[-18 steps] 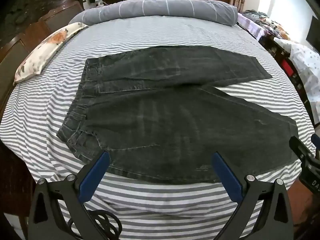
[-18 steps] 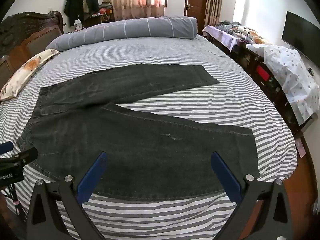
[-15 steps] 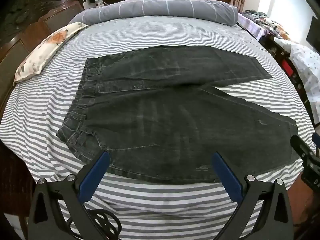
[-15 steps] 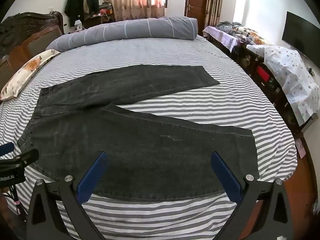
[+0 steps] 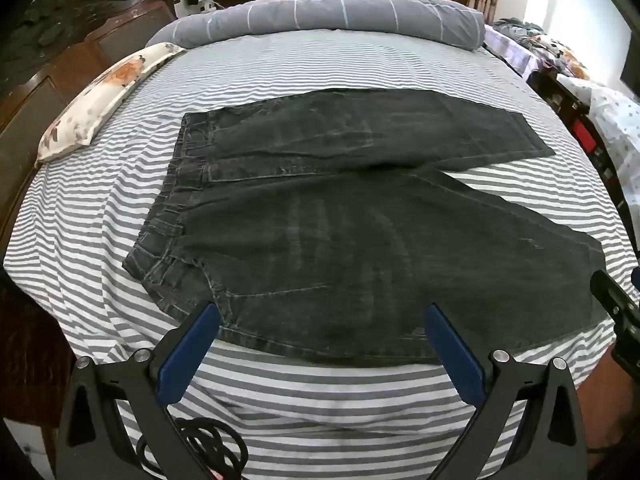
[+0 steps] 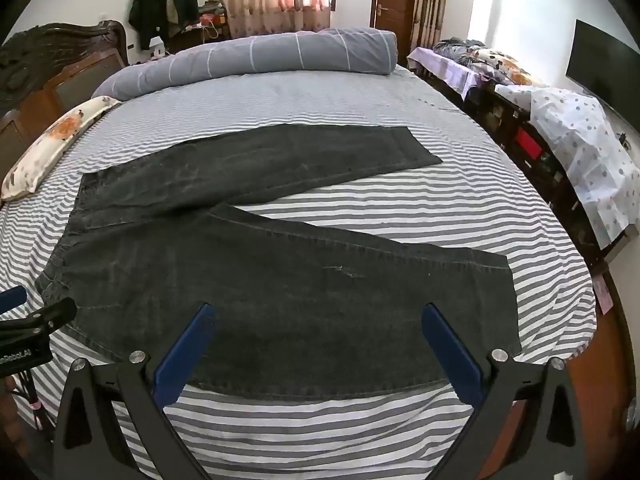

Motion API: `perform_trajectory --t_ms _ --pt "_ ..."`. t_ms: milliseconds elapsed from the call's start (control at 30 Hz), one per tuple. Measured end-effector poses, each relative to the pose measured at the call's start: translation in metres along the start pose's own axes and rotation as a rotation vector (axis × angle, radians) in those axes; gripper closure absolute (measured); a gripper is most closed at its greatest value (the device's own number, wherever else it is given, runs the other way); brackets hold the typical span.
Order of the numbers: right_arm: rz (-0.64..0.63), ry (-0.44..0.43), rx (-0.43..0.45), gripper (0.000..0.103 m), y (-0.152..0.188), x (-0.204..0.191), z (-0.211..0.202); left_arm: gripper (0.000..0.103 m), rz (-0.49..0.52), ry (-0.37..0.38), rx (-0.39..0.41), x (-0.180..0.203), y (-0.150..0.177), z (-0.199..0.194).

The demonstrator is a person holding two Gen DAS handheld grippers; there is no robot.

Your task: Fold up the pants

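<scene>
One pants, two pillows

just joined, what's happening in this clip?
A person holds a hand-held gripper in each hand over a bed with a grey-and-white striped sheet. A pair of dark grey denim pants lies flat on it, legs spread in a V, not yet folded. The left hand-held gripper and the right hand-held gripper are both open, hovering at the near edge of the pants, gripping nothing.
</scene>
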State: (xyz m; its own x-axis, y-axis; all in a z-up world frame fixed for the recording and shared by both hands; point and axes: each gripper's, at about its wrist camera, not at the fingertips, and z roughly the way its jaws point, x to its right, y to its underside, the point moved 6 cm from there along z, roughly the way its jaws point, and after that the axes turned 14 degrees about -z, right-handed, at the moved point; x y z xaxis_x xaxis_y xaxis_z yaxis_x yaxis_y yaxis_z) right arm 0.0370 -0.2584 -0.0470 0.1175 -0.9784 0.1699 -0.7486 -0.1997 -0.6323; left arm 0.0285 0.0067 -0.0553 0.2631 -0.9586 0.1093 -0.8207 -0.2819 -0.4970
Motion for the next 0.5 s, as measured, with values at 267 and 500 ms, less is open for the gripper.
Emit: perform_trajectory --t_ms 267,500 --pt "-0.007 0.002 -0.021 0.001 0.0071 -0.0009 0.0044 0.001 0.009 -0.008 -0.011 -0.0016 0.0032 0.0037" --pt "-0.006 0.0 -0.016 0.001 0.0067 -0.0021 0.0035 0.001 0.013 -0.009 0.005 -0.0025 0.0065 0.0039"
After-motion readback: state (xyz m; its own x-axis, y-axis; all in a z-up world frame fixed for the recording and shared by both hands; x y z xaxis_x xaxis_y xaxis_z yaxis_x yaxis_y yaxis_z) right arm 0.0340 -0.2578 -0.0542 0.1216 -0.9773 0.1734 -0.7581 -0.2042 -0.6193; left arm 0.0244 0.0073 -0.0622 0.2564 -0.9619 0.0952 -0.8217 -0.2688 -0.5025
